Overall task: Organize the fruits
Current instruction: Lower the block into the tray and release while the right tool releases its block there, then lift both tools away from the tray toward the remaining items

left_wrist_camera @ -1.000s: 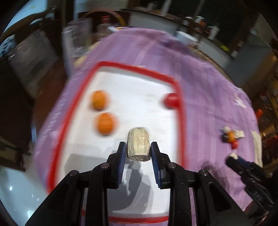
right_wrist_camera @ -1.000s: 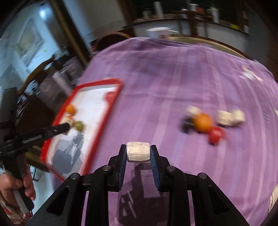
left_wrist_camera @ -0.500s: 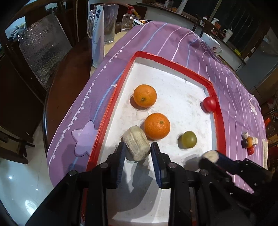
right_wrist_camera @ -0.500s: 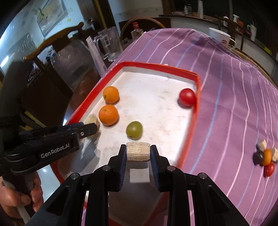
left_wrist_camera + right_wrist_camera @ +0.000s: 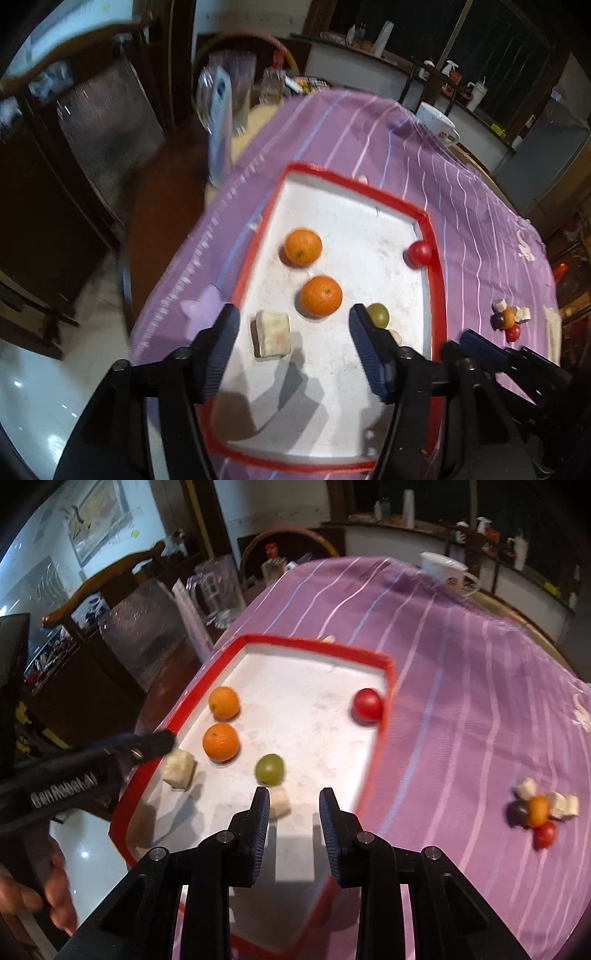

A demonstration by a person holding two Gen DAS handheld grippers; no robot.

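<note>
Both grippers — left (image 5: 291, 341), right (image 5: 293, 821) — spread, empty, above red-rimmed tray (image 5: 380, 716).

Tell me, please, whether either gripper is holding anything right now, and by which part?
Nothing is held. The left gripper and right gripper are open; the two pale chunks lie on the tray.

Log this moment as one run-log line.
left gripper: open, over pale chunk | right gripper: open, small pale chunk on tray | pile left on cloth
</note>
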